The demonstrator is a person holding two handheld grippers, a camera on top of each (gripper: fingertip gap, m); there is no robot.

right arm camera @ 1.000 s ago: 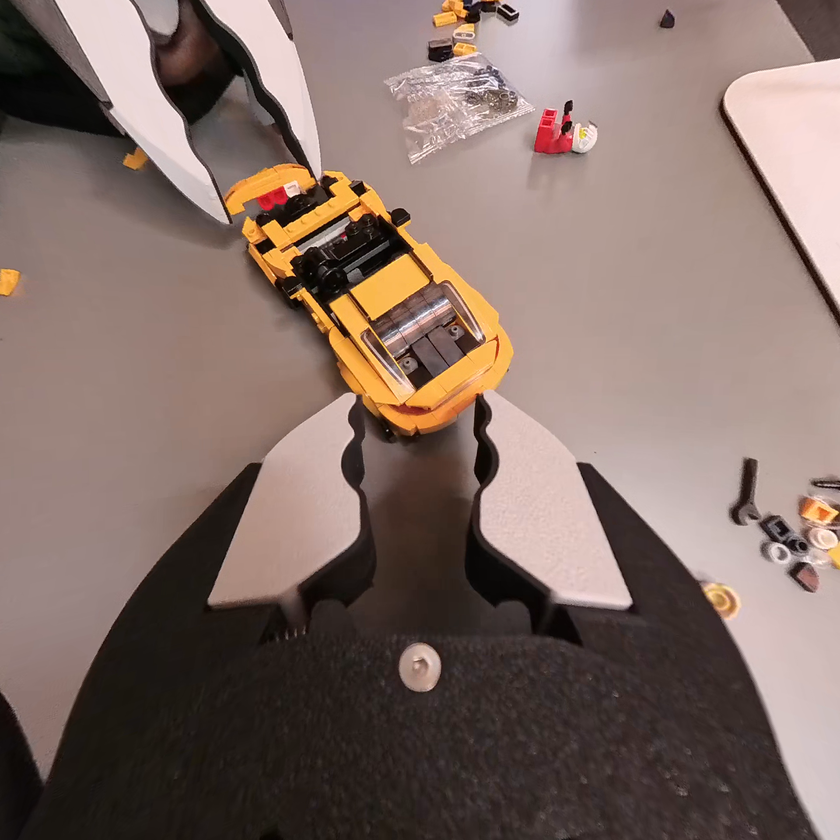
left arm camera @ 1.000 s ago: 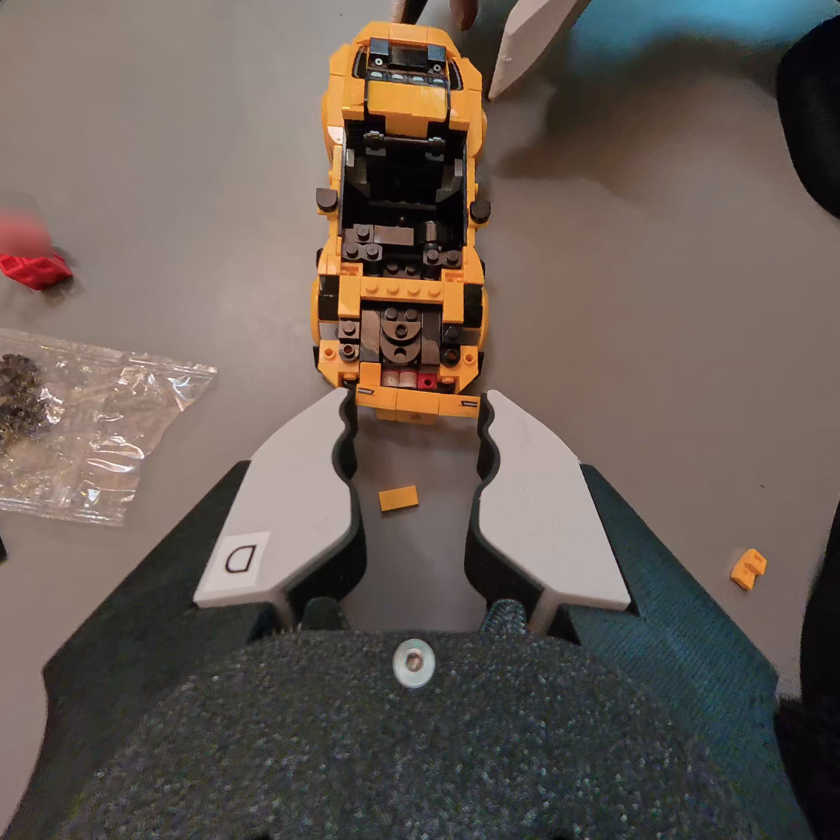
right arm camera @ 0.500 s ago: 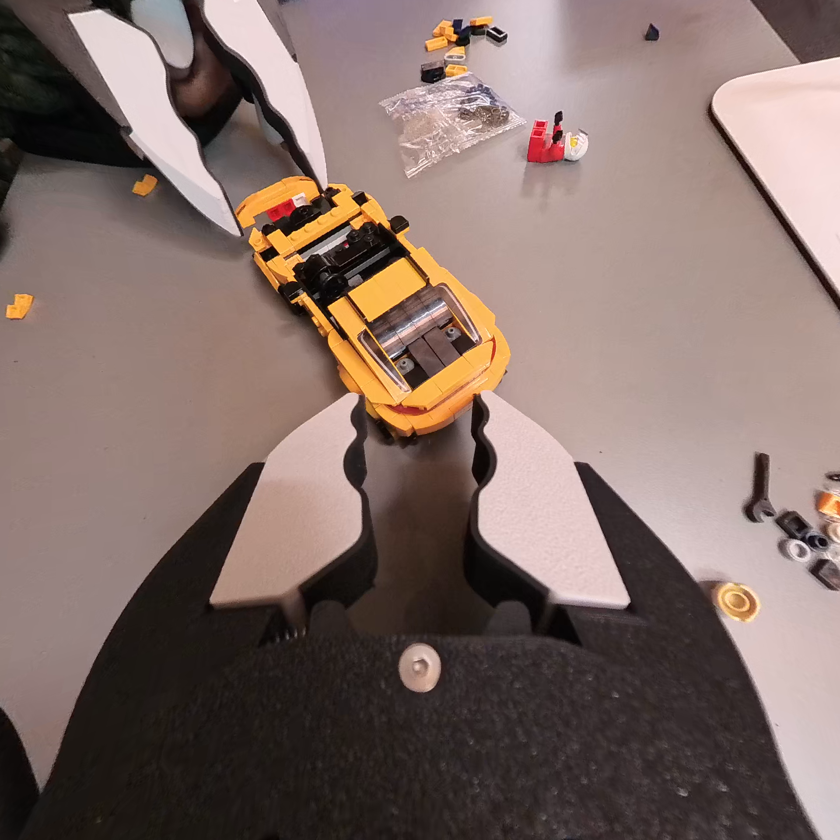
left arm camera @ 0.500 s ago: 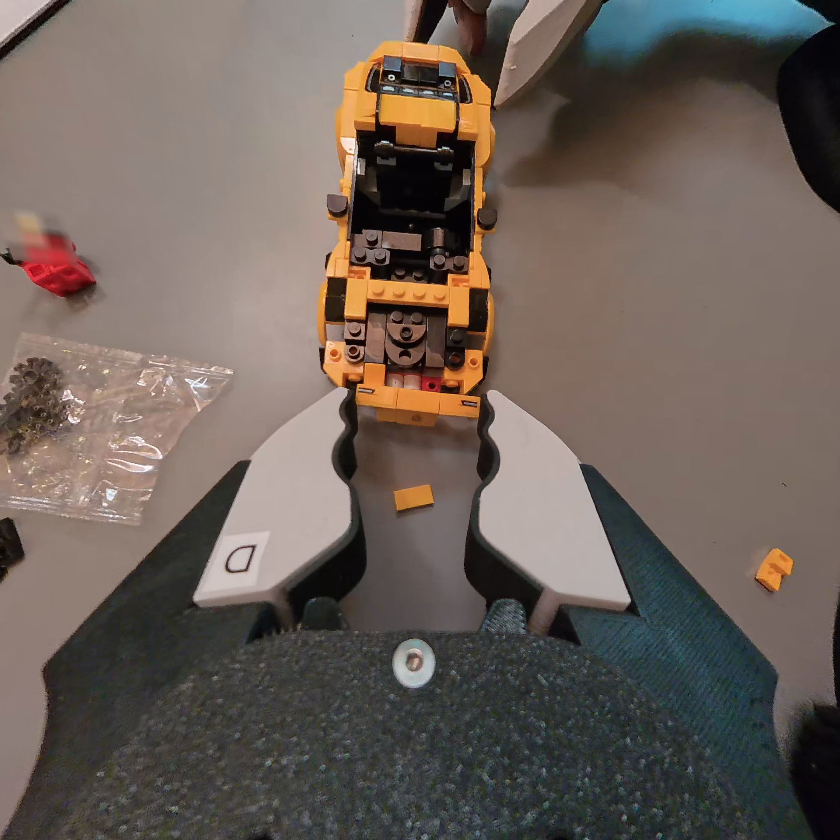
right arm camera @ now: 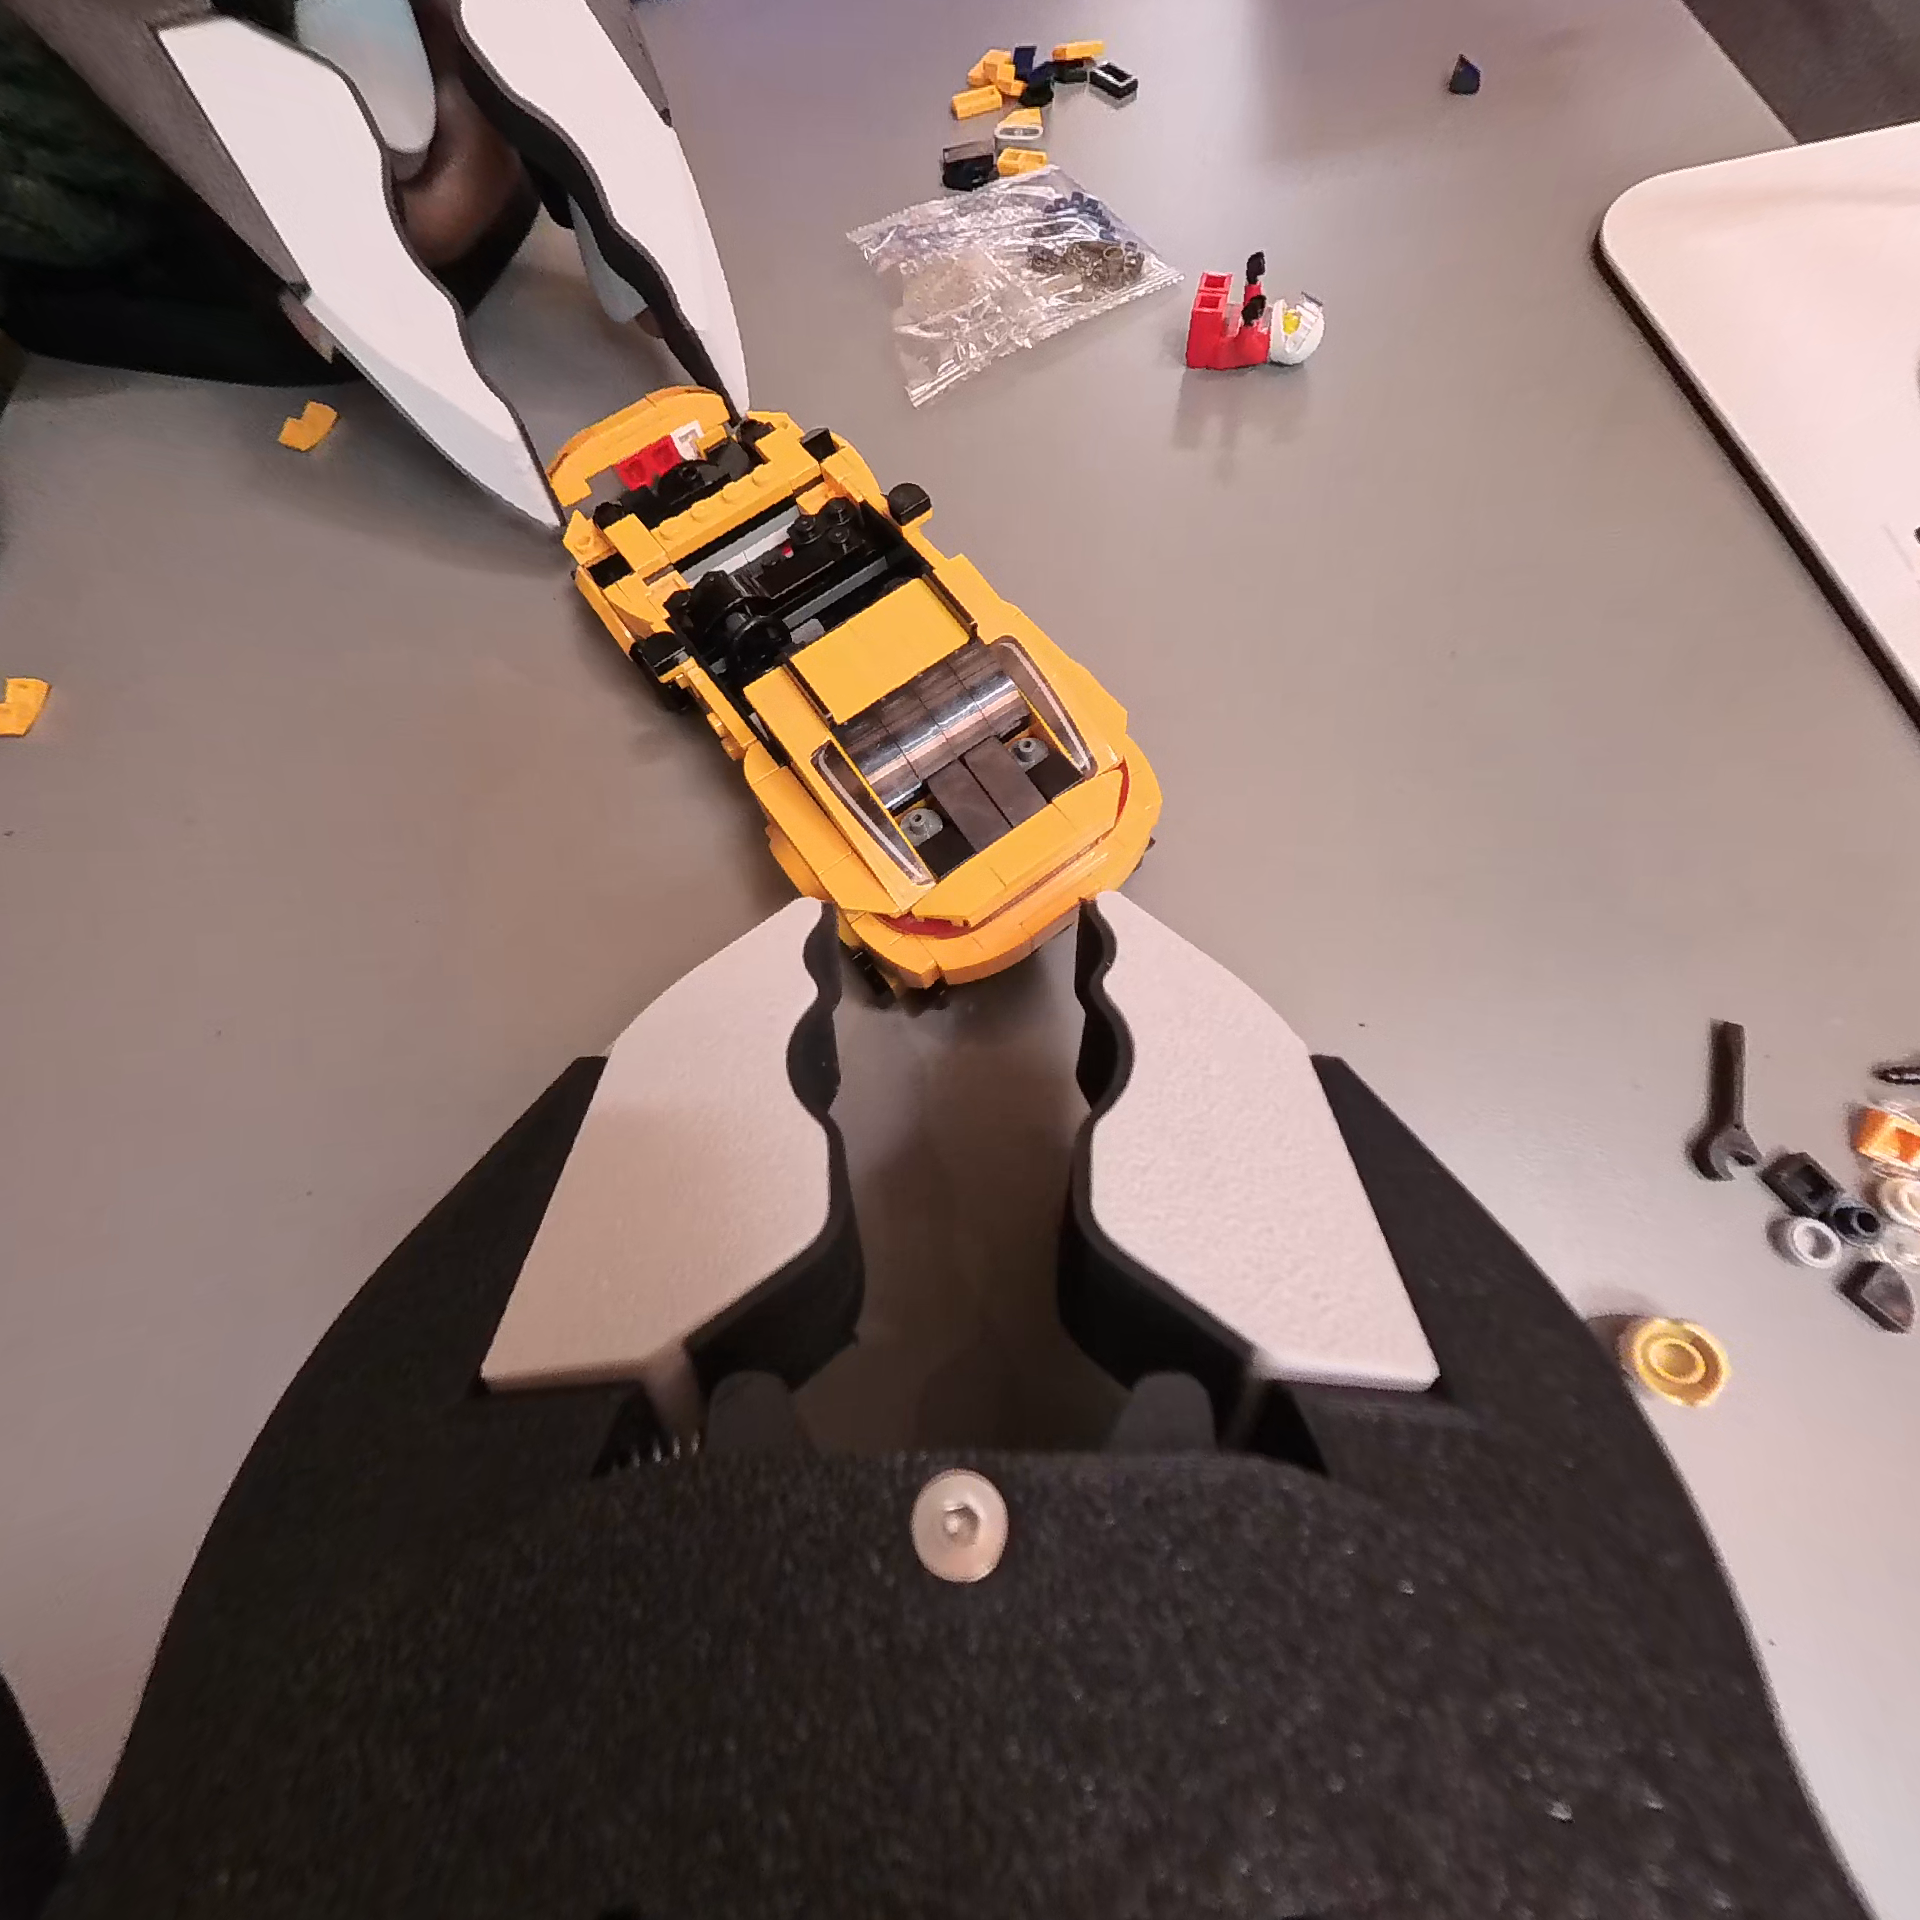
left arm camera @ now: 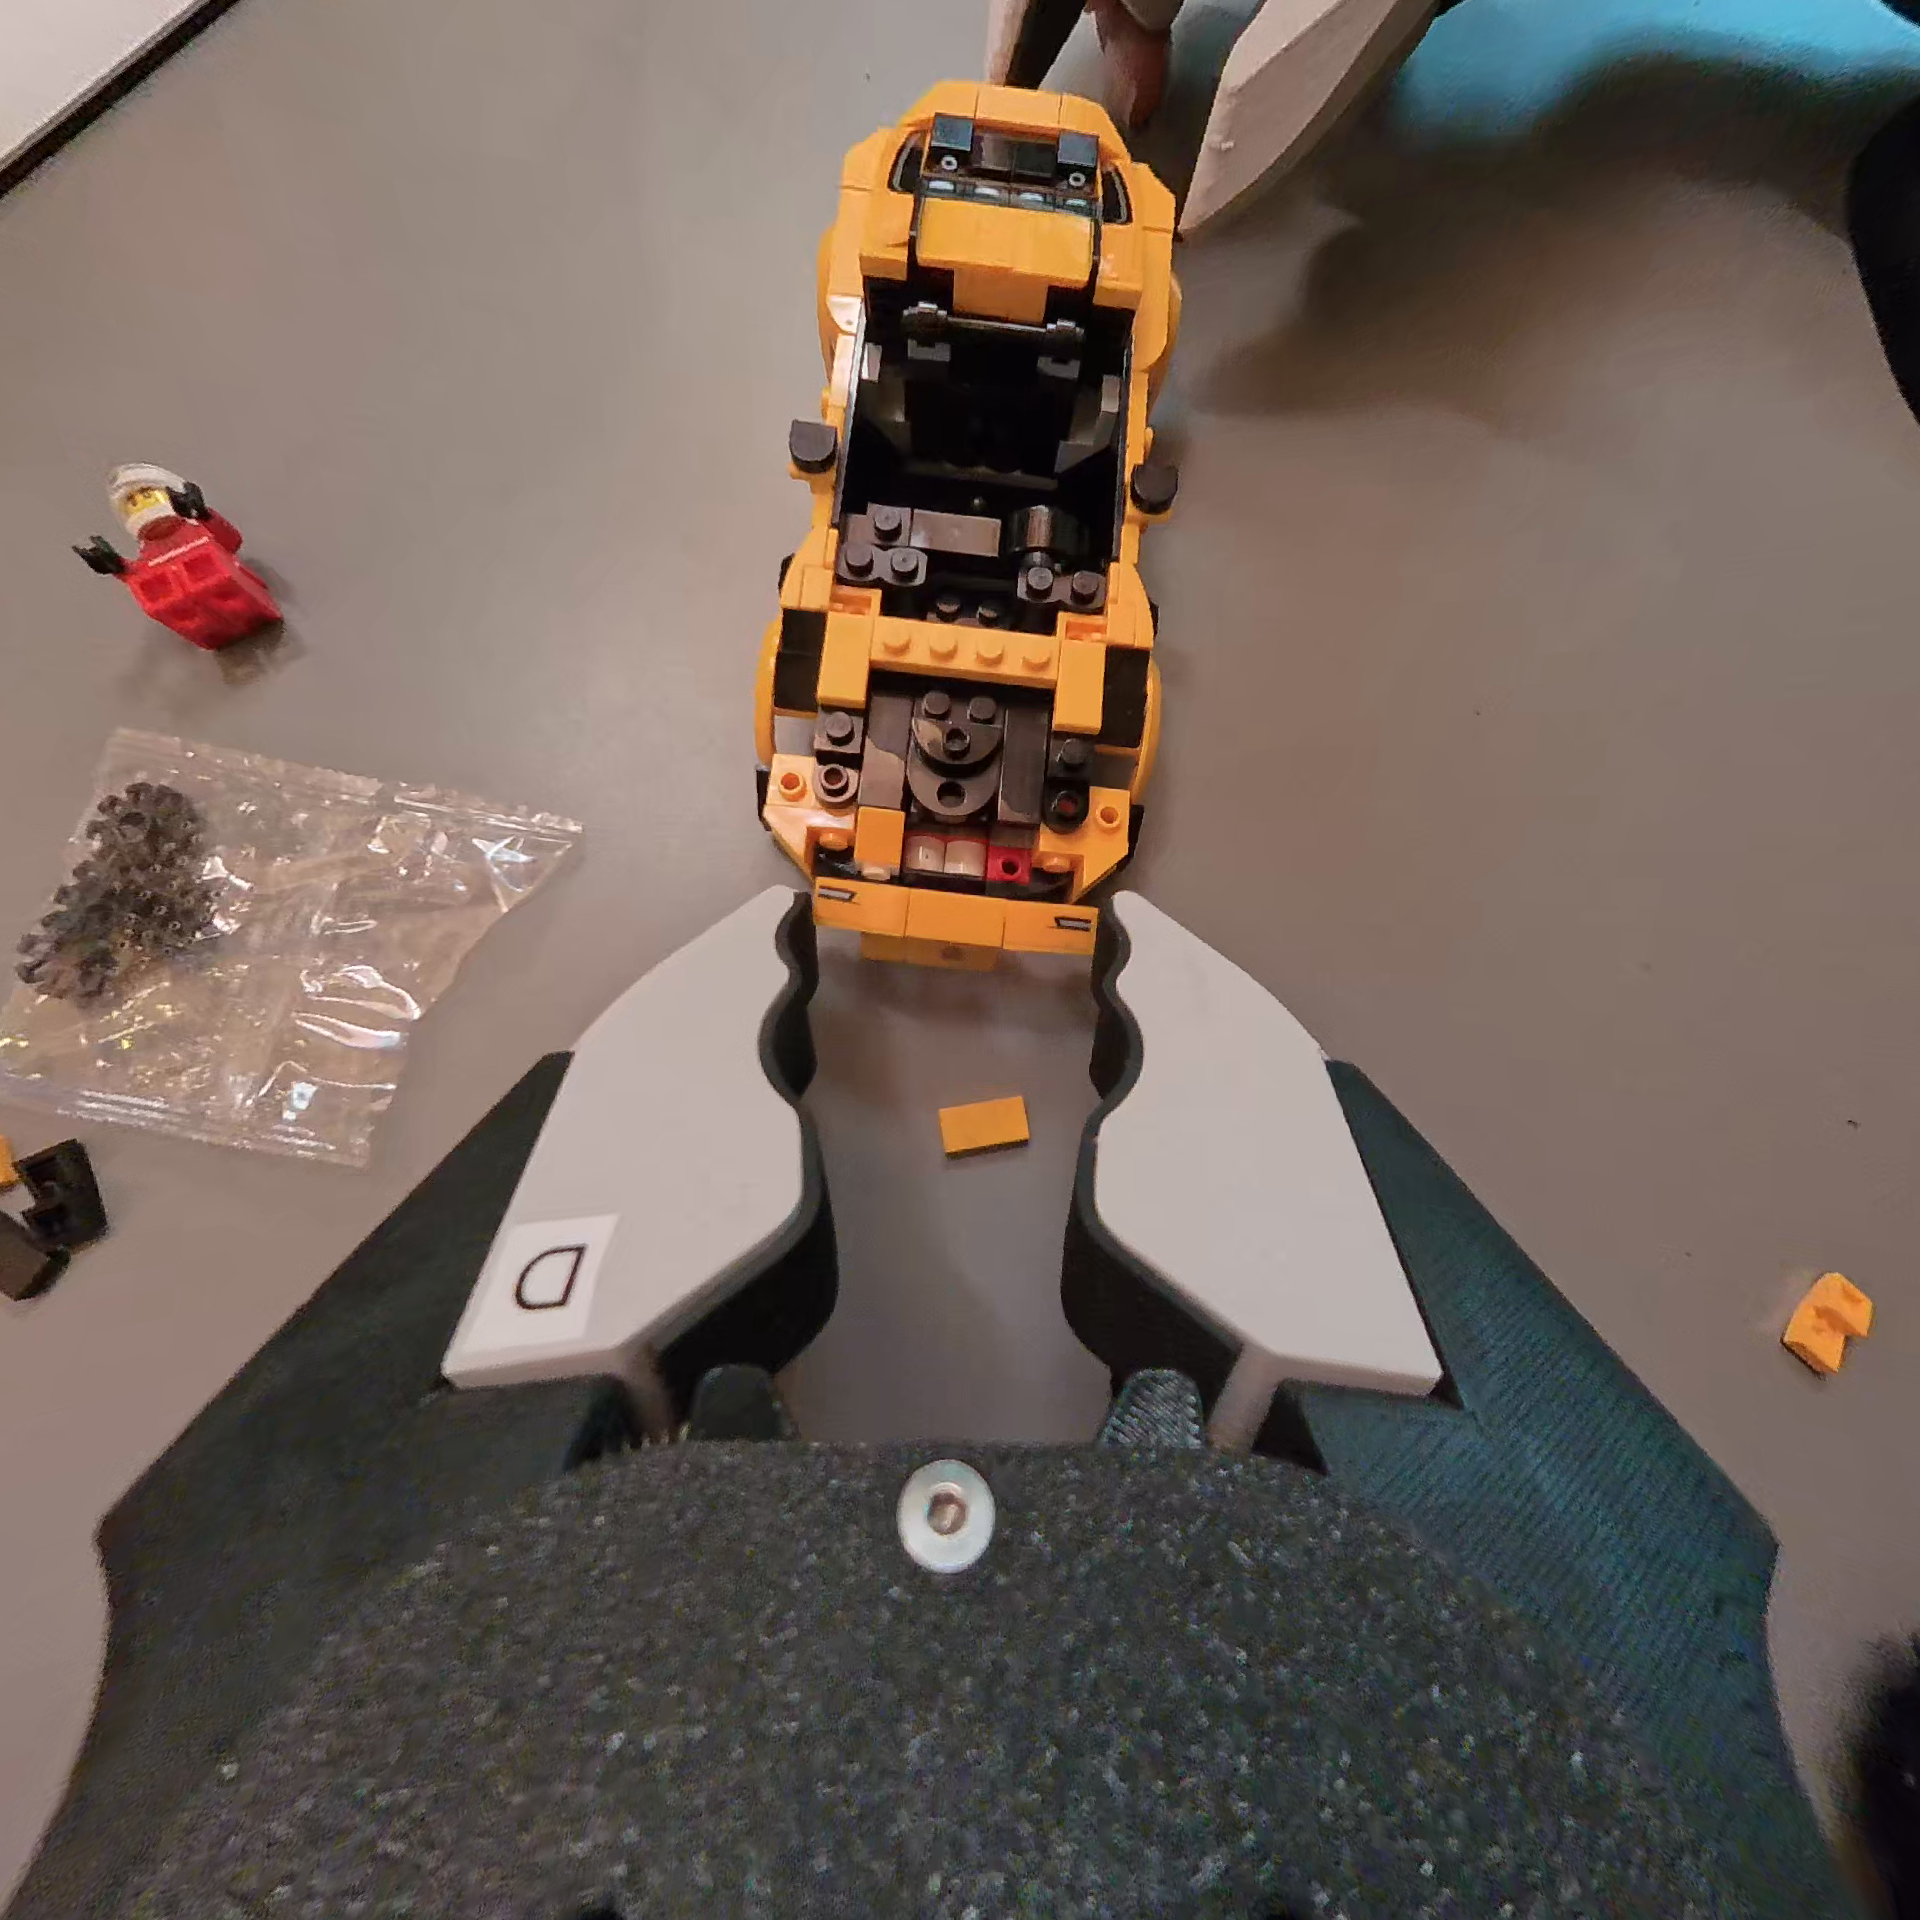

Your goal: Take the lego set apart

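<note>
A yellow and black lego car (left arm camera: pixel 961 655) with its roof off lies lengthwise between my two grippers on the grey table; it also shows in the right wrist view (right arm camera: pixel 883 644). My left gripper (left arm camera: pixel 951 914) has its jaws wide and closed on one end of the car, one fingertip on each side. The right wrist view shows the left gripper (right arm camera: pixel 639 468) at the top left. My right gripper (right arm camera: pixel 951 914) grips the car's other end the same way. One of its fingers (left arm camera: pixel 1278 114) shows at the top of the left wrist view.
A loose orange tile (left arm camera: pixel 984 1127) lies between my left fingers, with another orange piece (left arm camera: pixel 1829 1320) to the right. A clear bag of parts (left arm camera: pixel 239 935) and a red minifigure (left arm camera: pixel 187 571) lie to the left. Small parts (right arm camera: pixel 1849 1216) and a white board (right arm camera: pixel 1787 364) are at the right. My hands' fingertips stand some 15 cm from each other.
Both grippers keep hold of the car's ends. The car has moved slightly with them: the bag, minifigure and orange tile have shifted rightward in the left wrist view.
</note>
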